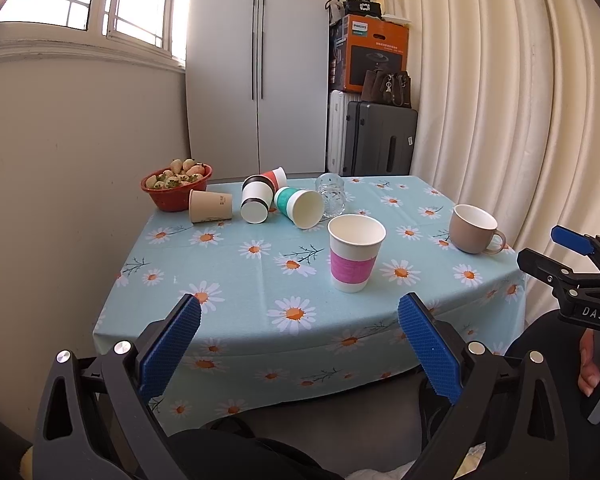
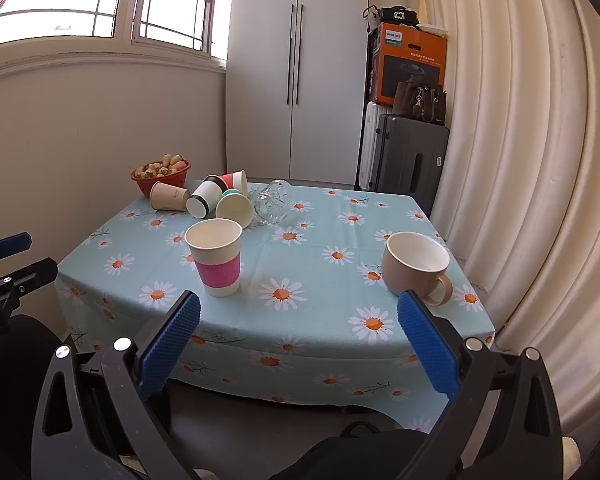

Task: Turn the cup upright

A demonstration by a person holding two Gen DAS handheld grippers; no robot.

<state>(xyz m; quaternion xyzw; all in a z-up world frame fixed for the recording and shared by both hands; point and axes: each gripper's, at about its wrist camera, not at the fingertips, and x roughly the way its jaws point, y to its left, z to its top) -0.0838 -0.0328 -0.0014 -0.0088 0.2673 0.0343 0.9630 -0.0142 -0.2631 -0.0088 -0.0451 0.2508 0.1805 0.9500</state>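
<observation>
A pink-banded paper cup (image 1: 355, 254) (image 2: 216, 258) stands upright near the table's front. A beige mug (image 1: 474, 229) (image 2: 416, 267) stands upright at the right. Behind, several paper cups lie on their sides: a tan one (image 1: 211, 206) (image 2: 168, 197), a black-and-white one (image 1: 256, 200) (image 2: 202, 198), a teal one (image 1: 300, 206) (image 2: 235, 207) and a red one (image 1: 275, 178) (image 2: 236, 181). A clear glass (image 1: 331, 194) (image 2: 271, 202) lies tipped beside them. My left gripper (image 1: 299, 316) is open and empty, before the table's front edge. My right gripper (image 2: 299, 314) is open and empty too.
A red bowl of strawberries (image 1: 176, 186) (image 2: 161, 176) sits at the table's back left corner. The daisy tablecloth (image 1: 260, 280) hangs over the front edge. A curtain (image 2: 520, 160) hangs close on the right; suitcases (image 1: 380, 140) and a wardrobe stand behind.
</observation>
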